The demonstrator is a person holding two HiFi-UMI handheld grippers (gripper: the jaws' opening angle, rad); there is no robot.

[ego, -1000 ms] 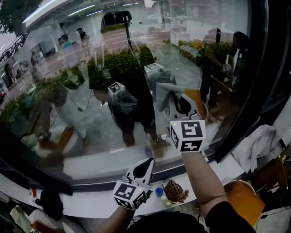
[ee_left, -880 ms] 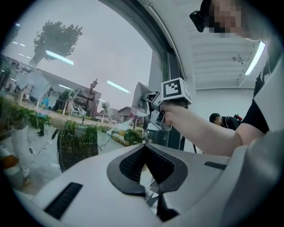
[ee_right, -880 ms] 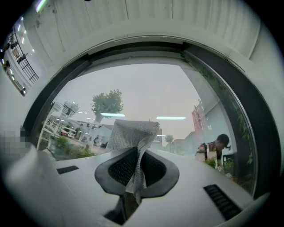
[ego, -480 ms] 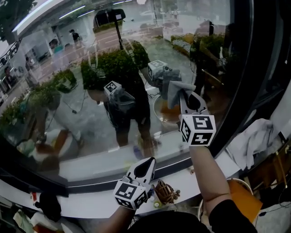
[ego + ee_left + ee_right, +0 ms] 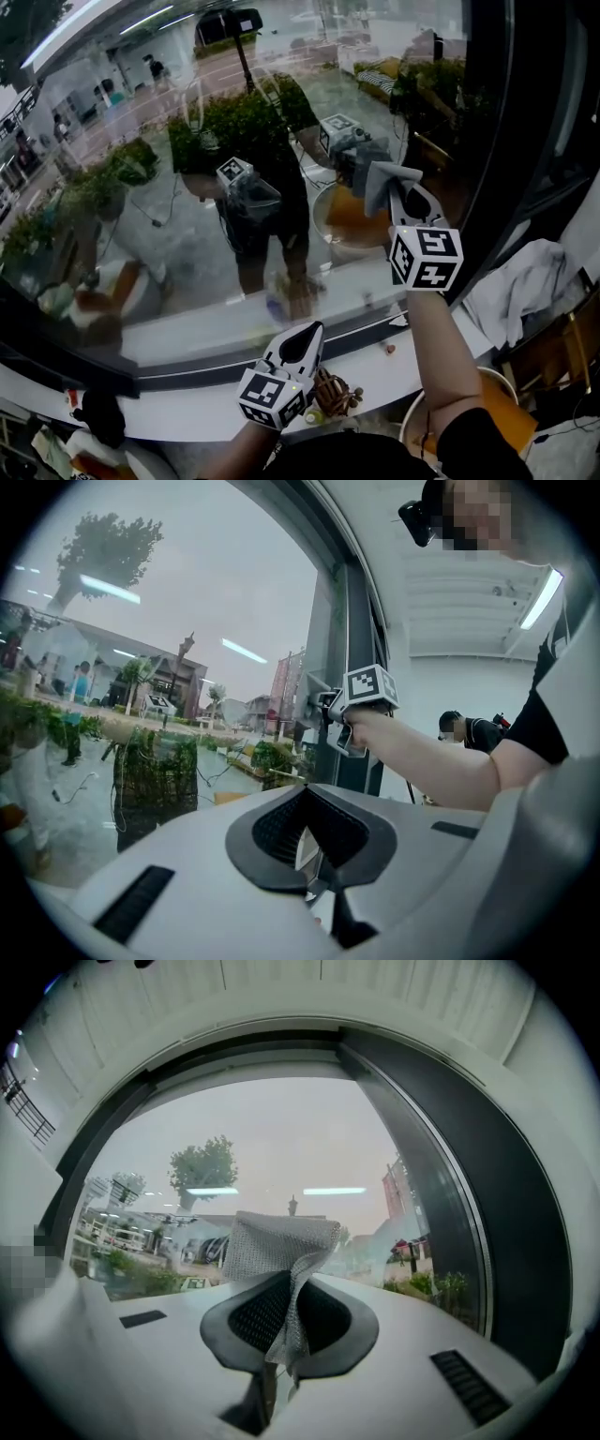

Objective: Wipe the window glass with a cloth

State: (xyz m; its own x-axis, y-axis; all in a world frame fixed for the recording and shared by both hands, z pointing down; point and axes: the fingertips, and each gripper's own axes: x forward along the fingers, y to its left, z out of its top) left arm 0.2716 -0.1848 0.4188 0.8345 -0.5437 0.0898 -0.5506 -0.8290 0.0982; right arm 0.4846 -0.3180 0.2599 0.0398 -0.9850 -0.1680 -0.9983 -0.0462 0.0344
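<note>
A grey cloth is held in the right gripper, whose jaws are closed on its lower edge. The cloth's free upper part is pressed against the window glass, close to the dark frame at the right. In the right gripper view the cloth is seen standing up out of the gripper. The left gripper is held low, just above the white sill. Its jaws are drawn together with nothing seen between them. A round white-rimmed container is seen under the right forearm. Its inside shows orange, but what is in it cannot be told.
</note>
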